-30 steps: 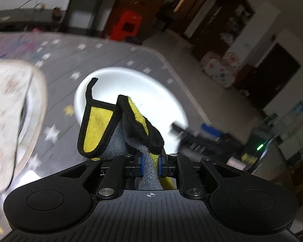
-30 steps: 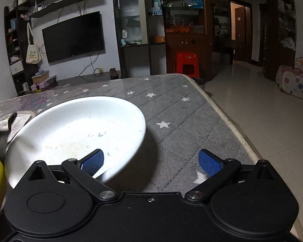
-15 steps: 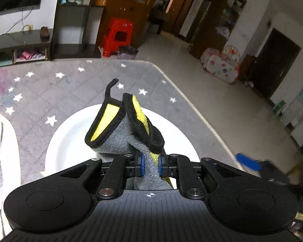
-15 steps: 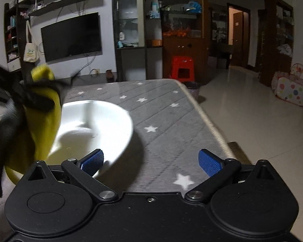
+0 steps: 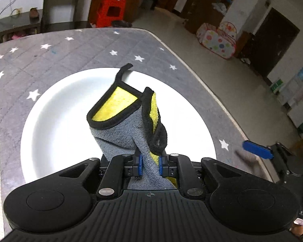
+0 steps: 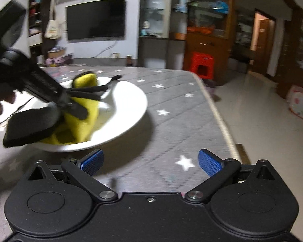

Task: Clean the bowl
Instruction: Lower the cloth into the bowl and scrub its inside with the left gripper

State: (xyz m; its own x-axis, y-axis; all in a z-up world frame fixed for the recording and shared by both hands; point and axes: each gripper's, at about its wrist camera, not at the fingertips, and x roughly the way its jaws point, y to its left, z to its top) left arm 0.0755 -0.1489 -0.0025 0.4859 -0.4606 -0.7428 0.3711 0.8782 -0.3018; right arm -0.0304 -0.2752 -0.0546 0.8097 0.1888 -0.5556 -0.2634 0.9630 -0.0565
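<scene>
Dim living room behind, red plastic stool (image 5: 111, 10) and dark wall television (image 6: 96, 19) beyond a grey star-printed quilted tabletop (image 5: 75, 48). Left gripper (image 5: 150, 165) clamping its blue pads tight on a bunched grey-and-yellow microfibre cloth with black trim (image 5: 129, 117), pointing steeply down. Cloth hanging directly over the middle of the wide, shallow white ceramic bowl (image 5: 56, 121), its free end seemingly just reaching the bowl's inside, contact hard to confirm. Right gripper (image 6: 150, 162) standing wide open and empty, just beside the bowl's near rim on the tabletop-edge side. Left hand clearly nearer; wiping likely beginning, right gripper probably bracing the rim.
</scene>
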